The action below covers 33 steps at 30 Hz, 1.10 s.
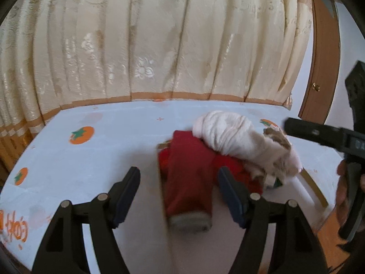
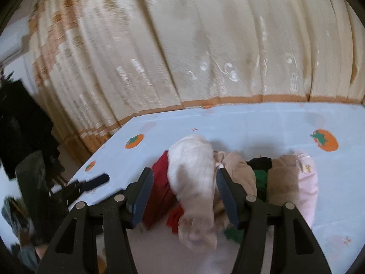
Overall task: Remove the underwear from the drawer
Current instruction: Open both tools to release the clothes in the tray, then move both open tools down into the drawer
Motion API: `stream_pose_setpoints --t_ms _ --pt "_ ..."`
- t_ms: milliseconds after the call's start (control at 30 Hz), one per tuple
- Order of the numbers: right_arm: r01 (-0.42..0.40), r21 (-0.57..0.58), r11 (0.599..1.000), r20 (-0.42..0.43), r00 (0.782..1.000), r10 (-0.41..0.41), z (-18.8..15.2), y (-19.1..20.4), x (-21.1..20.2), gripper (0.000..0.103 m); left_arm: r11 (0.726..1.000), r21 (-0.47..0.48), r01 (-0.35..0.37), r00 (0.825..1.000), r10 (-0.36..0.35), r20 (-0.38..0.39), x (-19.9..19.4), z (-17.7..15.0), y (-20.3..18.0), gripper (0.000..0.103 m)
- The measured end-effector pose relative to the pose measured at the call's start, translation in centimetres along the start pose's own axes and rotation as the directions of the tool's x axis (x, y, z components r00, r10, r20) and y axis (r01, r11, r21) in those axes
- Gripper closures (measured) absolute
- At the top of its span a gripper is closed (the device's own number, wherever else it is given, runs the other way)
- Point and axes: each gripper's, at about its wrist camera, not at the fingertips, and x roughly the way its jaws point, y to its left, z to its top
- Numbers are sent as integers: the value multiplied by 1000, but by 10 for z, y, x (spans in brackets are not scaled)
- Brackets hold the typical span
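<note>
A pile of underwear lies on the table's pale blue cloth [image 1: 91,159]. The red piece [image 1: 187,178] lies between the fingers of my left gripper [image 1: 180,178], which stands open with its pads clear of the cloth. A whitish-pink piece [image 1: 225,132] rests on top of the red one. In the right wrist view that whitish-pink piece [image 2: 194,173] lies between the fingers of my right gripper [image 2: 184,178], also open. Beige [image 2: 239,171], green [image 2: 260,180] and pink [image 2: 308,182] pieces lie to its right. The picture is blurred around the pile.
A cream patterned curtain [image 1: 159,45] hangs right behind the table. A wooden door frame [image 1: 324,57] stands at the right. A thin wooden edge [image 1: 162,194] runs beside the red piece. The left gripper's finger [image 2: 95,180] shows at the left of the right wrist view.
</note>
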Motion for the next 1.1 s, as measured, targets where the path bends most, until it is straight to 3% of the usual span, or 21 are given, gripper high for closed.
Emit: stream_pose_setpoints --t_ms 200,367,533,667,867,1033,1100 --pt "-31 -174 984 -2 1000 31 -43 32 -38 43 999 -5 -37 999 37 2 -39 -39 31 30" --pt "-86 -318 944 -25 996 83 -88 64 -57 43 997 -43 -71 997 71 -6 -69 -77 57 30" --pt "-135 -492 860 -87 991 105 -137 99 -59 43 993 -25 -116 993 116 -14 -85 -102 64 30" --pt "-187 -550 814 -166 980 113 -164 116 -47 43 994 -40 -105 994 104 -38 -90 -116 68 30" --pt "-203 -643 738 -229 971 67 -196 135 -23 43 993 -72 -92 995 88 -55 -93 -131 74 30" --pt "-235 -761 604 -268 963 36 -232 156 -11 43 991 -89 -96 994 91 -66 -92 -140 81 30" --pt "-231 -781 580 -276 961 11 -240 159 -3 43 991 -100 -92 994 84 -75 -90 -144 85 30"
